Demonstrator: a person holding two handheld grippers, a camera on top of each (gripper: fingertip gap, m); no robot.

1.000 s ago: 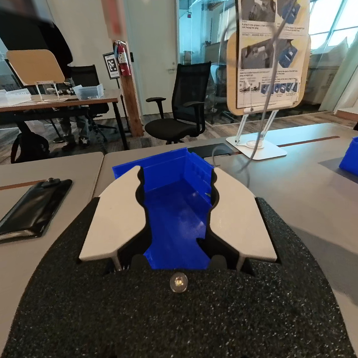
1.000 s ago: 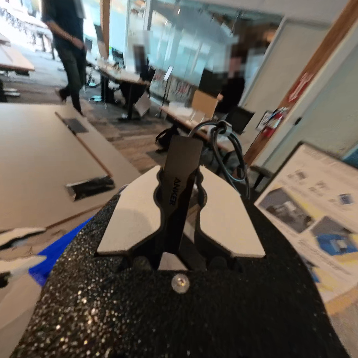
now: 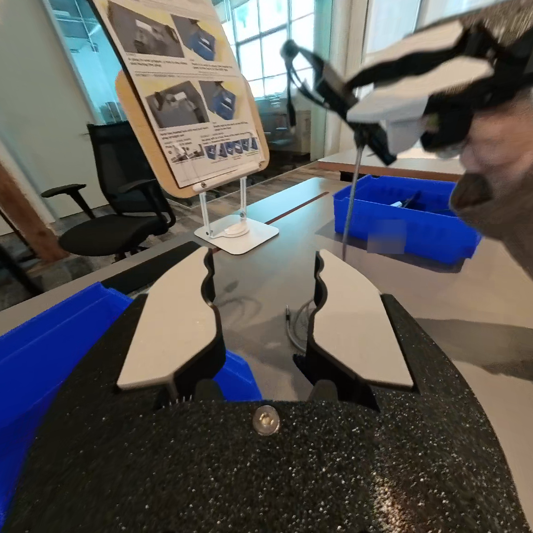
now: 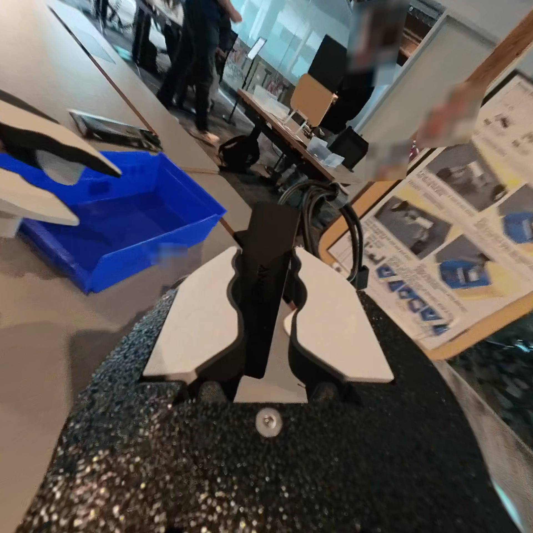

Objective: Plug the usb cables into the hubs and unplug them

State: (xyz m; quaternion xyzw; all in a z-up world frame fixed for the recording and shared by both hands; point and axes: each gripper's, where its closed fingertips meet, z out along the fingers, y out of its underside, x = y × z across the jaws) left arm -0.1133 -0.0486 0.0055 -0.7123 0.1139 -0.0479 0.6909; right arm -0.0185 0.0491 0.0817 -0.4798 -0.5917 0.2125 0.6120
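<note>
Bench (image 3: 288,277) surface, grey, spreads under both tools in our views. On it a large instruction board (image 3: 184,95) stands tilted on a white stand, covered in photos and printed text. Two blue bins sit on the bench: one bin (image 4: 124,219) at the left shows only a bare blue floor, the other bin (image 3: 403,213) at the right holds something dark that we cannot make out. Each carries a label blurred over.

Our left gripper (image 3: 264,277) hangs above the bench with its fingers spread wide, nothing between them. Below them a grey cable (image 3: 294,328) lies loose on the bench, its plug end pointing away from us.

Our right gripper (image 4: 266,277) has its fingers closed narrow on a slim black hub (image 4: 268,259), raised in the air. The hub's long axis runs along the fingers, its far end pointing forward, where its bundled black cord (image 4: 346,230) loops and hangs. White lettering on the hub is blurred.
</note>
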